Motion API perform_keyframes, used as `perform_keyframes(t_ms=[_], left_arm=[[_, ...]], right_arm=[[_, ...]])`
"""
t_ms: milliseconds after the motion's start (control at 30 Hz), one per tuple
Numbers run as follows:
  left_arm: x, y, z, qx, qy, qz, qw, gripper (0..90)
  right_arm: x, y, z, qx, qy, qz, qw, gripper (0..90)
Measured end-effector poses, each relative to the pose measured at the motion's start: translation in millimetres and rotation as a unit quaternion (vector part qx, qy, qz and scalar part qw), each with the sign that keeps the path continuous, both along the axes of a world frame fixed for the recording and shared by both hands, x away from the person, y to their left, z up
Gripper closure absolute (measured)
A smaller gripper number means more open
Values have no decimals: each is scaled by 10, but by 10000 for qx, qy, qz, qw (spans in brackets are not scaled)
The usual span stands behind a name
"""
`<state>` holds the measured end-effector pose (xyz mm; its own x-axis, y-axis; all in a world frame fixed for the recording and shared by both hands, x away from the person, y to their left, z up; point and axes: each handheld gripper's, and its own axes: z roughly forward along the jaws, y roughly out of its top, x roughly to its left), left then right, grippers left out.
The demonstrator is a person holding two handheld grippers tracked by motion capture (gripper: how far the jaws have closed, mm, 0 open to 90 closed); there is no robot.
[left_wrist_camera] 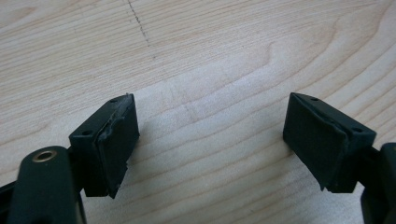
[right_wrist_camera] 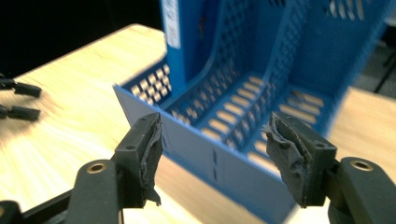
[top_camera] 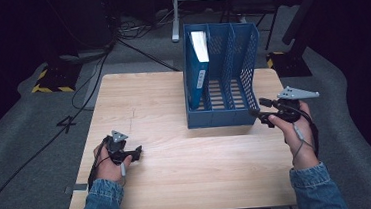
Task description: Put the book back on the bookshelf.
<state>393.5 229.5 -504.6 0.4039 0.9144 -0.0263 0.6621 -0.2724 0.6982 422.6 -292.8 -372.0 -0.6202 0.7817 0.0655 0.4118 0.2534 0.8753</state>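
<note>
Blue perforated plastic three-slot file rack stands upright at the far-middle of the light wood worktop, a blue binder upright in its left slot. Right gripper sits just beside the rack's low front-right corner, fingers spread and empty, front wall lined up between them. Left gripper hovers low over bare worktop, well apart from the rack, fingers spread, holding nothing. Looks like a reach for the front wall: come in square, straddle the lip fully before closing, pinch low near the corner so the rack doesn't tip; the binder makes it left-heavy, so steady that side with the left gripper
</note>
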Motion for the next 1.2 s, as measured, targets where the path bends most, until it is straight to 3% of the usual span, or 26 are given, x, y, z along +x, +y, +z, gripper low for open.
perform_keyframes(t_ms=[100,167,467,633,933,1200], left_arm=[[18,-8,0,10,-7,-25,10000,180],[29,-13,0,-1,9,-43,10000,177],[36,-21,0,6,11,-41,10000,175],[38,-21,1,14,6,-54,10000,175],[47,-32,-1,8,6,-44,10000,173],[49,-39,1,18,14,-34,10000,173]], right_arm=[[-20,-111,-69,-66,112,-56,9999,366],[-40,-190,-140,-255,209,-96,9994,366],[-99,-309,-310,-362,698,-39,9969,358],[-102,-375,-514,-465,894,-162,9948,358],[-59,-479,-828,-581,967,-212,9934,361],[-58,-496,-1103,-624,856,-140,9943,359]])
